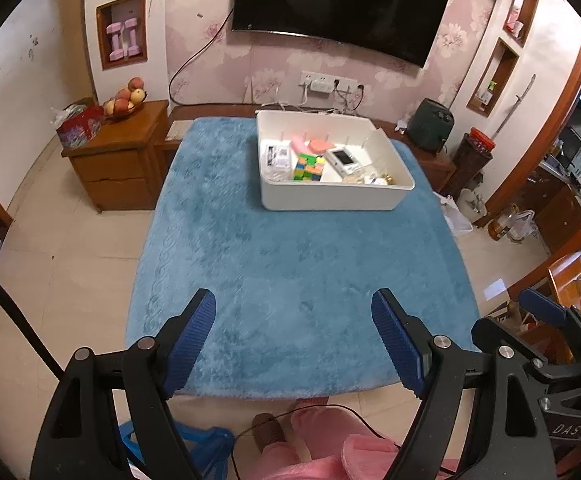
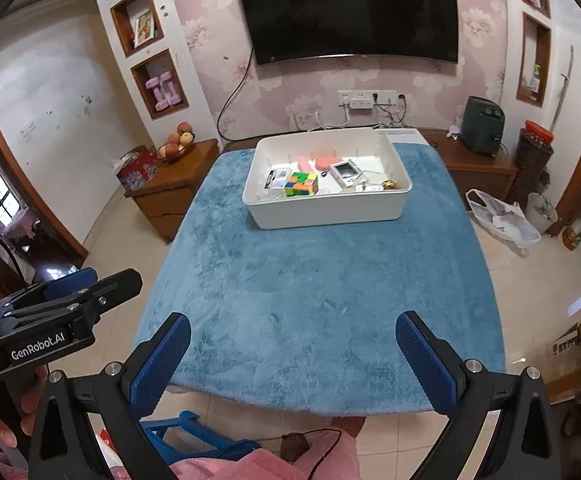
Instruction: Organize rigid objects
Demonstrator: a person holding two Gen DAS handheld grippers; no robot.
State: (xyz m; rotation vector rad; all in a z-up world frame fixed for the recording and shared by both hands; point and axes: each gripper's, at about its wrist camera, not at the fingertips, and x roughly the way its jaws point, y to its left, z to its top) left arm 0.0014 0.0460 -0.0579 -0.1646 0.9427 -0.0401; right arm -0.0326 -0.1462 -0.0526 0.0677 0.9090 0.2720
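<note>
A white bin stands at the far end of a blue plush table cover. Inside it lie a multicoloured cube, pink pieces, a small white device with a screen and other small items. My left gripper hangs open over the near part of the cover, nothing between its blue pads. My right gripper is open too, also empty, near the front edge. Each gripper shows at the side of the other's view.
A wooden side cabinet with a fruit bowl and a red box stands left of the table. A dark TV hangs on the far wall. Plastic bags and clutter lie on the floor at right. A blue stool and pink-clad legs are below.
</note>
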